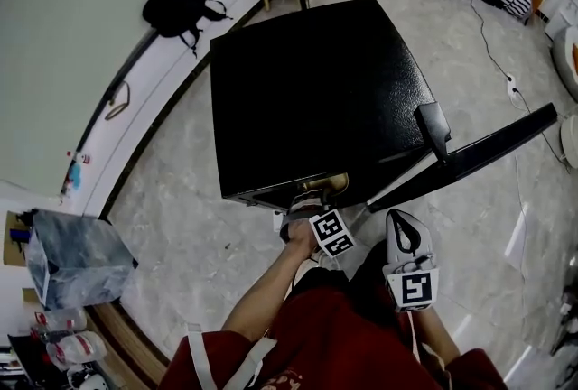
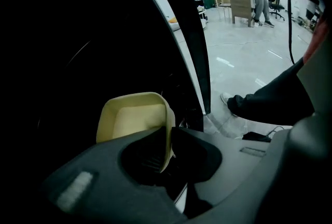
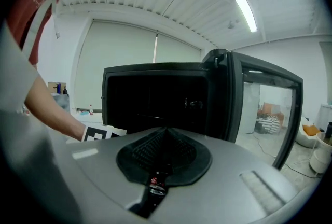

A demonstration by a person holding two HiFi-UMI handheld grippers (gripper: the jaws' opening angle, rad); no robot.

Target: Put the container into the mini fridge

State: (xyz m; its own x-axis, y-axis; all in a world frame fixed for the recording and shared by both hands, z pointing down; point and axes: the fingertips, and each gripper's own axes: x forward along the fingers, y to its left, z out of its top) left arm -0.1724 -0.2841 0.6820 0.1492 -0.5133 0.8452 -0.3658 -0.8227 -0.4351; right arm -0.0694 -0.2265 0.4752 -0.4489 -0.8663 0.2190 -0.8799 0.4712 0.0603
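Pinching one wall, the left claw (image 2: 169, 137) holds the container (image 2: 132, 118), mouth facing it.

I stand on a pale grey, shiny stone floor (image 1: 181, 208), and the black box-shaped metal mini fridge (image 1: 316, 90) stands right on it in front of me, its door open. A thin dark cable (image 1: 489, 38) runs over the floor to the right of the fridge, apart from it. A soft black backpack (image 1: 181, 9) lies on the white strip by the wall.
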